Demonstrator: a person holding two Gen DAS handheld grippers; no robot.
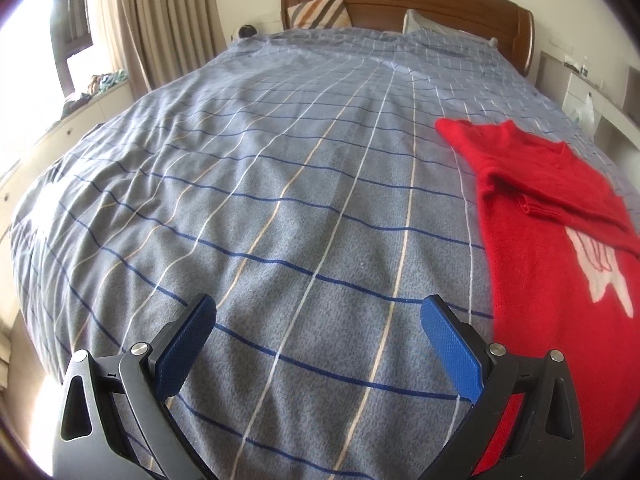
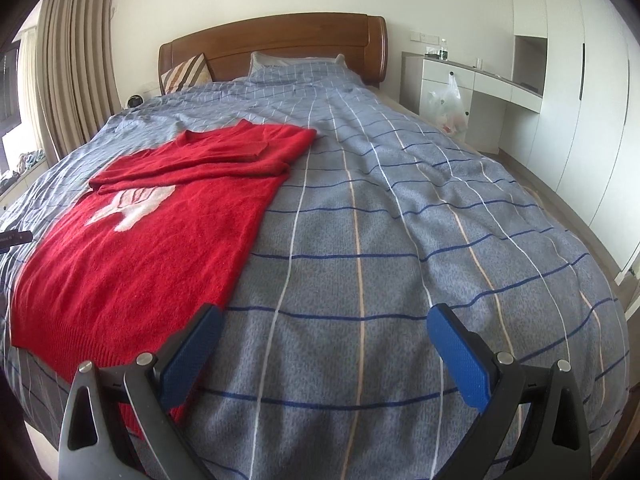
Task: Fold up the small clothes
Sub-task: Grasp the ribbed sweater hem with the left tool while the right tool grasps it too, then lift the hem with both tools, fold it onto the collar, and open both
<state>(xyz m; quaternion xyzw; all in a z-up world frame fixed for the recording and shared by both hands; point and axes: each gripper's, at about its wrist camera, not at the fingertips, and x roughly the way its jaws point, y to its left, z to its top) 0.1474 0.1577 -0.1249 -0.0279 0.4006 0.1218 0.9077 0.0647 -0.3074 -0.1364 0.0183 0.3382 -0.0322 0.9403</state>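
Observation:
A red knit sweater (image 2: 160, 216) with a white motif lies flat on the blue checked bedspread (image 2: 400, 240), both sleeves folded across its chest. In the left wrist view the sweater (image 1: 552, 248) is at the right. My left gripper (image 1: 318, 312) is open and empty above the bedspread (image 1: 280, 200), just left of the sweater's hem. My right gripper (image 2: 324, 320) is open and empty, hovering by the sweater's right hem corner; its left finger (image 2: 192, 356) overlaps the hem in view.
A wooden headboard (image 2: 280, 44) and pillows (image 2: 188, 72) are at the far end. Curtains (image 1: 160, 20) and a window ledge with clutter are at the left. White cabinets and a desk (image 2: 500, 80) with a hanging plastic bag (image 2: 450, 106) are at the right.

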